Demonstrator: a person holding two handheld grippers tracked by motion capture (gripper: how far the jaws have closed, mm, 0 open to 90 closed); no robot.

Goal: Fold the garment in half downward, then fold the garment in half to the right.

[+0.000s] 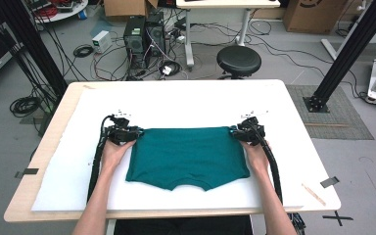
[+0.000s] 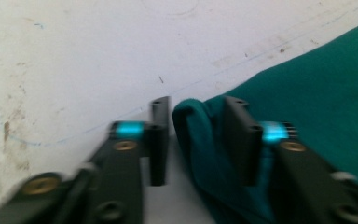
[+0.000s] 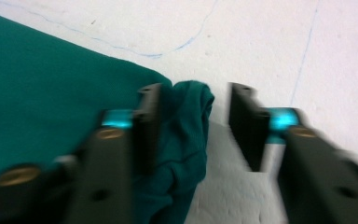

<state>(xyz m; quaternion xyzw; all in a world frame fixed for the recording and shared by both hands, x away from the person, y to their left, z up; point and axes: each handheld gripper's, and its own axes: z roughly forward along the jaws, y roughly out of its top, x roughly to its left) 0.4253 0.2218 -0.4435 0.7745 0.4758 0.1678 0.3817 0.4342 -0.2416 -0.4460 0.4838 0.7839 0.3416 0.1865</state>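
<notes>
On the worktop (image 1: pixel 293 112), over a white sheet (image 1: pixel 186 105), lies a teal garment (image 1: pixel 188 156), folded flat, its neck opening toward the person's edge. A hand holds a claw at each of its two far corners.

At the far left corner sits the left claw (image 1: pixel 123 131), with its cable running back along the forearm. In the left gripper view that claw (image 2: pixel 196 135) has its jaws parted, one jaw on the bare sheet and the other over the cloth. A bunched fold of the garment's (image 2: pixel 317 88) corner stands in the gap between them; the jaws are not closed on it.

At the far right corner is the right claw (image 1: pixel 247 131). In the right gripper view this claw (image 3: pixel 196 126) is also open wide. One jaw rests against the garment's (image 3: pixel 51 79) crumpled corner and the other stands apart over the sheet (image 3: pixel 261 42), which is marked with faint blue lines.

Beyond the worktop, on the floor, stand a black stool (image 1: pixel 239 59), computer towers (image 1: pixel 144 36) and loose cables.
</notes>
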